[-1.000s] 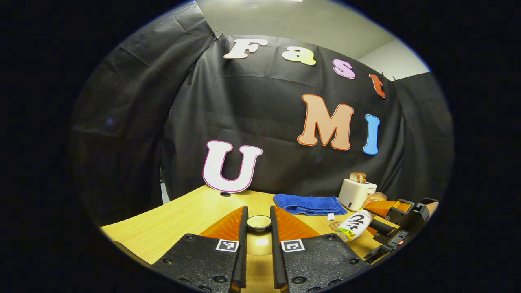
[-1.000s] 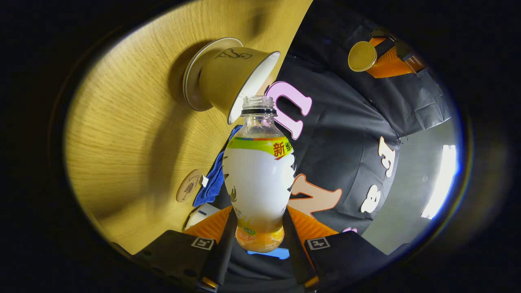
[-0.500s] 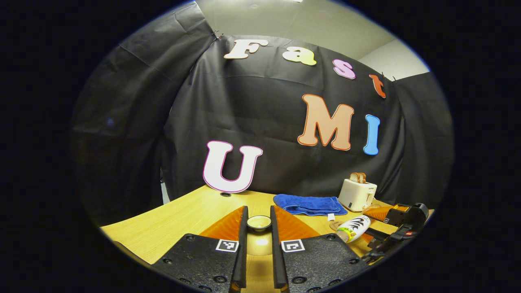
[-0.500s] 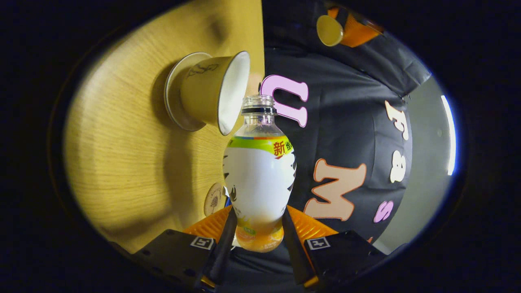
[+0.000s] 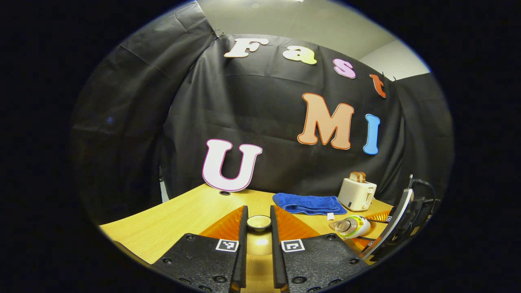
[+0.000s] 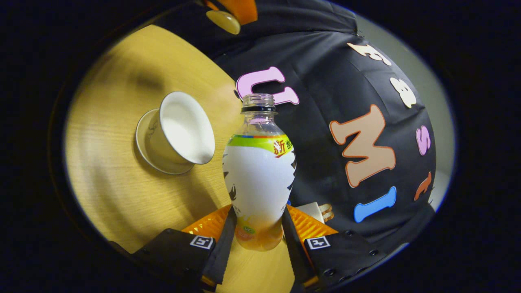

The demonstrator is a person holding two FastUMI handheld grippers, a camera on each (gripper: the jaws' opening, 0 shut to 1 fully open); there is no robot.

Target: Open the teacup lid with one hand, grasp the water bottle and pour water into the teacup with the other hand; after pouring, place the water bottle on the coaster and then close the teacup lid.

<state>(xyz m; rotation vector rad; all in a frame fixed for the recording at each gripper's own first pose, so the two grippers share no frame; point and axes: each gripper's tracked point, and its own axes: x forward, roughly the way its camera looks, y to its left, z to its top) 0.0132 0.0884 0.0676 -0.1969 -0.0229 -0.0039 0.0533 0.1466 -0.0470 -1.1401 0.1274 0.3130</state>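
Note:
In the left gripper view my left gripper (image 5: pixel 258 215) is shut on the yellow teacup lid (image 5: pixel 259 222), held above the wooden table (image 5: pixel 183 215). Far to the right there, the water bottle (image 5: pixel 353 226) lies tilted in the right gripper. In the right gripper view my right gripper (image 6: pixel 259 212) is shut on the uncapped, white-labelled water bottle (image 6: pixel 259 175). The open teacup (image 6: pixel 181 132), white inside, stands on its saucer (image 6: pixel 163 165) to the left of the bottle's mouth. The lid (image 6: pixel 223 21) in the left gripper shows at the top edge.
A folded blue towel (image 5: pixel 309 203) and a white toaster (image 5: pixel 357 194) with bread slices stand at the table's back right. The toaster (image 6: pixel 315 211) also peeks out behind the bottle. The booth's black cloth wall closes off the back.
The right gripper has rotated the bottle back from its pouring tilt, and its mouth has moved away from the cup's rim. The left gripper has kept still with the lid.

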